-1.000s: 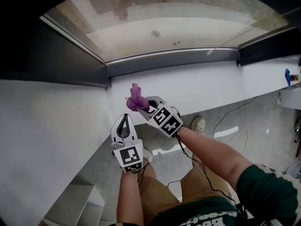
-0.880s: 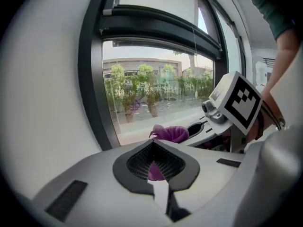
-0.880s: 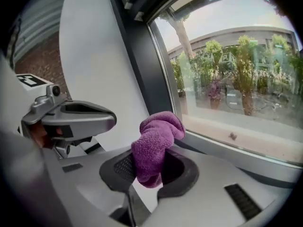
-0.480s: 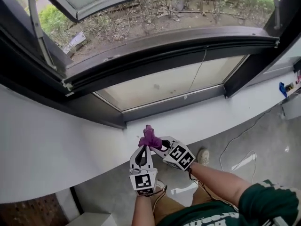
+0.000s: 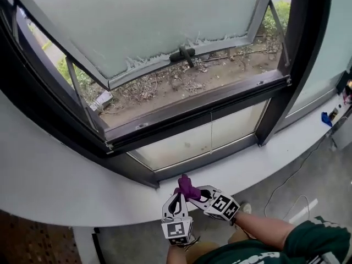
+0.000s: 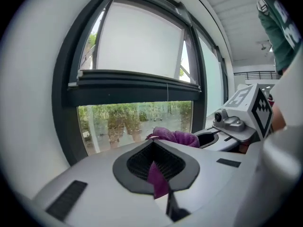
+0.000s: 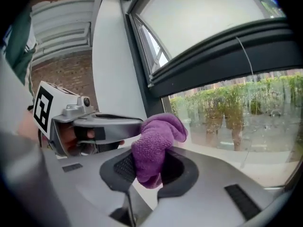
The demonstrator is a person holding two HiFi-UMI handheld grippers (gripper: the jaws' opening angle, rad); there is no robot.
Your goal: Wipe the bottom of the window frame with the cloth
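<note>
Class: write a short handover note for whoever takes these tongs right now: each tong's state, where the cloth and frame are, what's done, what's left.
Left tongs: shut on a strip of the purple cloth.
Right tongs: shut on its bunched part.
Cloth held before the white ledge, below the open window's bottom rail, apart from it.
Done: cloth gripped.
Left: the whole wipe.

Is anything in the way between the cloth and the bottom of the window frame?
Nothing visible does. The cloth, pinched by the left gripper and right gripper, is over the white ledge, with the frame bottom just beyond.
</note>
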